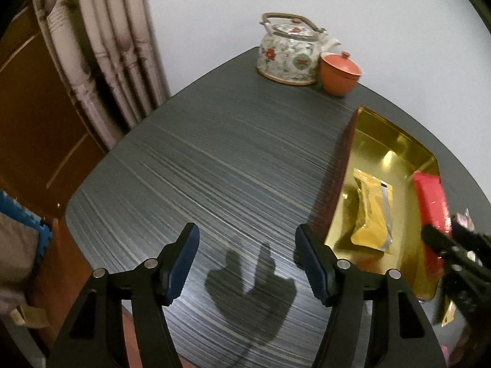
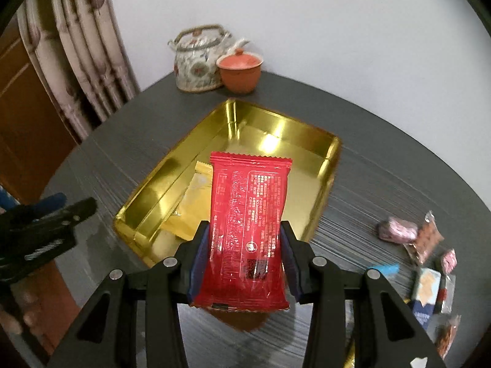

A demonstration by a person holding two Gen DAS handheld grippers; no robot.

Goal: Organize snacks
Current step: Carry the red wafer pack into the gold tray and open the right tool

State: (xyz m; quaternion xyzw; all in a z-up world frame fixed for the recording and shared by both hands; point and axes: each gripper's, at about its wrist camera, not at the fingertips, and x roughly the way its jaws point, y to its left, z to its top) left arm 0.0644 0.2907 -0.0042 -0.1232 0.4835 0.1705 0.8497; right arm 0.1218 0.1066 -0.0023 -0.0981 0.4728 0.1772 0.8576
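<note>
A gold tray [image 2: 328, 165] lies on the dark table [image 2: 383, 168]; it also shows in the left wrist view [image 1: 396, 135]. A yellow snack packet [image 1: 373, 211] lies inside it, partly hidden in the right wrist view [image 2: 187, 211]. My right gripper [image 2: 245, 233] is shut on a red snack packet [image 2: 248, 220] and holds it above the tray's near end; the packet shows in the left wrist view [image 1: 429, 202]. My left gripper [image 1: 245, 239] is open and empty above bare table, left of the tray. Several loose snacks [image 2: 426, 257] lie at the right.
A patterned teapot [image 1: 288, 52] and an orange lidded cup [image 1: 339, 72] stand at the table's far edge by the wall. A curtain [image 1: 101, 61] and a wooden door [image 1: 30, 116] are to the left. The left gripper shows at the left of the right wrist view [image 2: 55, 214].
</note>
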